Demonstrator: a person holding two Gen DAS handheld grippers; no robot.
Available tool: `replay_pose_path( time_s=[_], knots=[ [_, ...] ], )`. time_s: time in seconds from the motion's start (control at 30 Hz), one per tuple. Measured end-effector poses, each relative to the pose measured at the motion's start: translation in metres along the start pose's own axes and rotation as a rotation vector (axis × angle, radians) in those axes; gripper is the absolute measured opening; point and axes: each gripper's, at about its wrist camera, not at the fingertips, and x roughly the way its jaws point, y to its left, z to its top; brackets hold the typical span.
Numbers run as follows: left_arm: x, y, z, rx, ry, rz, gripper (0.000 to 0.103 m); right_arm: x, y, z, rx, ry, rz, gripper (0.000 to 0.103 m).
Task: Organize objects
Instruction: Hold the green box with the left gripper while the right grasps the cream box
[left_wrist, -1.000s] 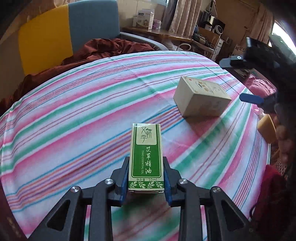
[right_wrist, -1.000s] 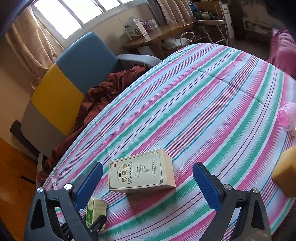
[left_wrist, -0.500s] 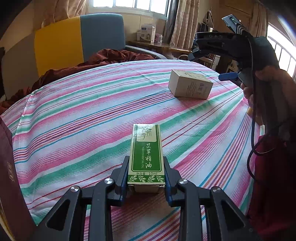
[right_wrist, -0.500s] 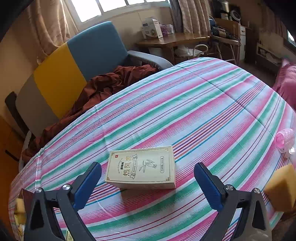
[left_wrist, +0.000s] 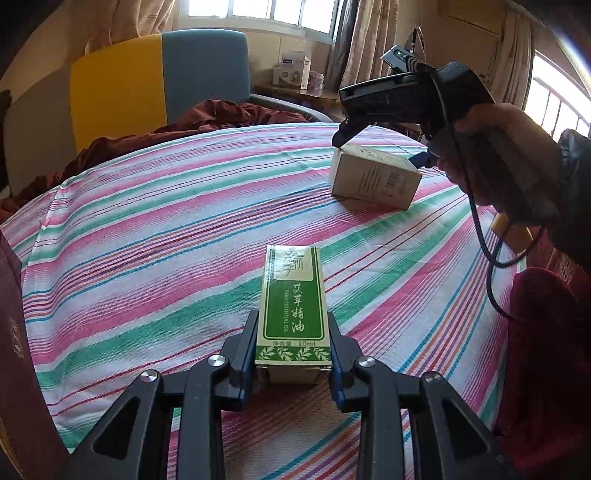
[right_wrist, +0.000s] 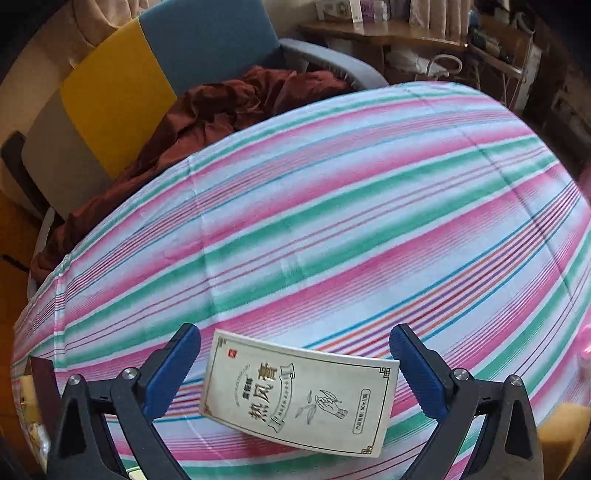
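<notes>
My left gripper (left_wrist: 293, 339) is shut on a small green essential oil box (left_wrist: 291, 302) and holds it over the striped tablecloth (left_wrist: 166, 229). A larger cream medicine box (left_wrist: 375, 177) lies on the cloth further right. In the right wrist view the same cream box (right_wrist: 299, 395) lies between the blue pads of my right gripper (right_wrist: 295, 362), which is open and straddles it without touching. The right gripper (left_wrist: 380, 146) also shows in the left wrist view, held by a hand just above the cream box.
A yellow, blue and grey chair (left_wrist: 147, 85) with a dark red cloth (right_wrist: 229, 99) stands behind the table. A yellow sponge (right_wrist: 561, 432) lies at the table's right edge. A dark red book (left_wrist: 14, 332) stands at the left. A desk with boxes (left_wrist: 295, 70) is beyond.
My right gripper has come down and forward so that its open jaws now straddle the cream box. My left gripper still holds the green box and has drawn back to the left.
</notes>
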Motion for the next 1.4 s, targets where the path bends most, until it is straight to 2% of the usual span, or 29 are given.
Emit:
replay_pose_path(
  time_s=[0.2,0.33,0.47,0.53,0.67,0.87,0.9,0.93,0.97,1.0,1.13,1.4],
  knots=[
    [0.0,0.003,-0.001,-0.011,-0.002,-0.015,0.031,-0.006,0.011,-0.049,-0.002,0.062,0.13,0.103],
    [-0.001,0.006,-0.001,-0.02,-0.003,-0.026,0.032,-0.016,0.027,-0.071,-0.071,0.045,0.115,0.103],
    [-0.001,0.008,-0.002,-0.027,-0.004,-0.033,0.032,-0.032,0.044,-0.083,-0.178,-0.013,0.087,0.103],
    [-0.001,0.007,-0.002,-0.025,-0.004,-0.032,0.032,-0.033,0.052,-0.091,-0.228,0.016,0.101,0.103],
    [-0.001,0.008,-0.001,-0.031,-0.003,-0.038,0.032,-0.027,0.06,-0.106,-0.305,0.021,0.05,0.103],
    [0.001,0.006,0.0,-0.026,-0.005,-0.031,0.032,-0.015,0.066,-0.1,-0.339,0.0,-0.015,0.084],
    [0.001,0.005,-0.001,-0.024,-0.005,-0.03,0.032,-0.014,0.069,-0.1,-0.349,-0.007,-0.025,0.075],
    [0.001,0.004,-0.001,-0.022,-0.006,-0.028,0.032,-0.014,0.069,-0.1,-0.362,-0.012,-0.03,0.062],
    [0.001,0.004,-0.001,-0.021,-0.007,-0.026,0.032,-0.014,0.071,-0.101,-0.379,-0.018,-0.04,0.054],
    [0.001,0.004,-0.001,-0.019,-0.007,-0.024,0.032,-0.013,0.072,-0.101,-0.392,-0.022,-0.054,0.051],
    [0.002,0.002,-0.001,-0.011,-0.008,-0.015,0.031,-0.003,0.078,-0.104,-0.443,-0.017,-0.086,0.051],
    [-0.007,-0.002,-0.001,-0.024,0.013,0.022,0.03,0.003,0.078,-0.096,-0.412,-0.034,-0.075,0.051]
  ],
)
